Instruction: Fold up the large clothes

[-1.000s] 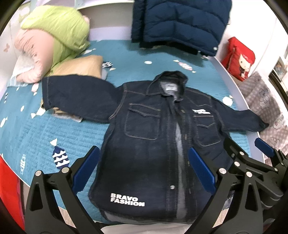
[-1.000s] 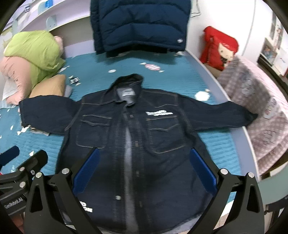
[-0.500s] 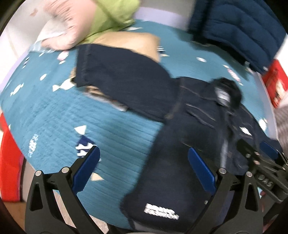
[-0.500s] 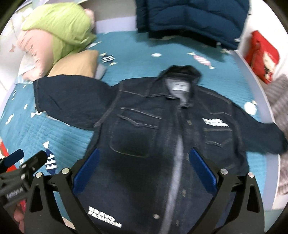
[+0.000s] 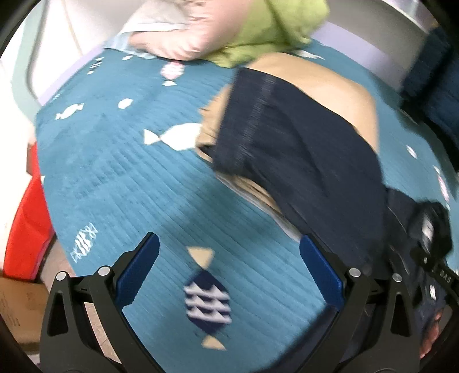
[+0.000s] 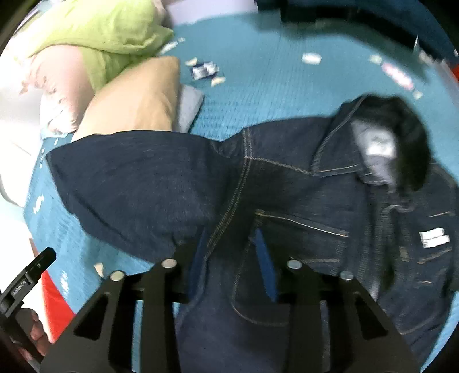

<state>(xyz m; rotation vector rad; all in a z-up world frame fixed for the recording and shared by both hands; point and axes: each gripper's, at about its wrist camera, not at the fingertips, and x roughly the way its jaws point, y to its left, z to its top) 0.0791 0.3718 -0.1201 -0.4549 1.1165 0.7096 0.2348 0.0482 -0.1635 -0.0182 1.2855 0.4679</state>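
Note:
A dark denim jacket lies face up on the teal bedspread, its collar at the upper right. One sleeve stretches left over a tan pillow. My right gripper points down at the seam where this sleeve joins the body. Its jaws are closing, with denim between the blue pads. In the left wrist view my left gripper stands open over bare bedspread, below and left of the sleeve cuff, with nothing between its fingers.
Green and pink bedding is piled at the head of the bed. A dark blue puffer coat hangs at the far side. A red object and a cardboard box sit beyond the bed's left edge.
Both grippers have swung left and dropped closer to the bed. The right one's jaws have narrowed from wide open around the denim. The left one has left the hem for bare bedspread.

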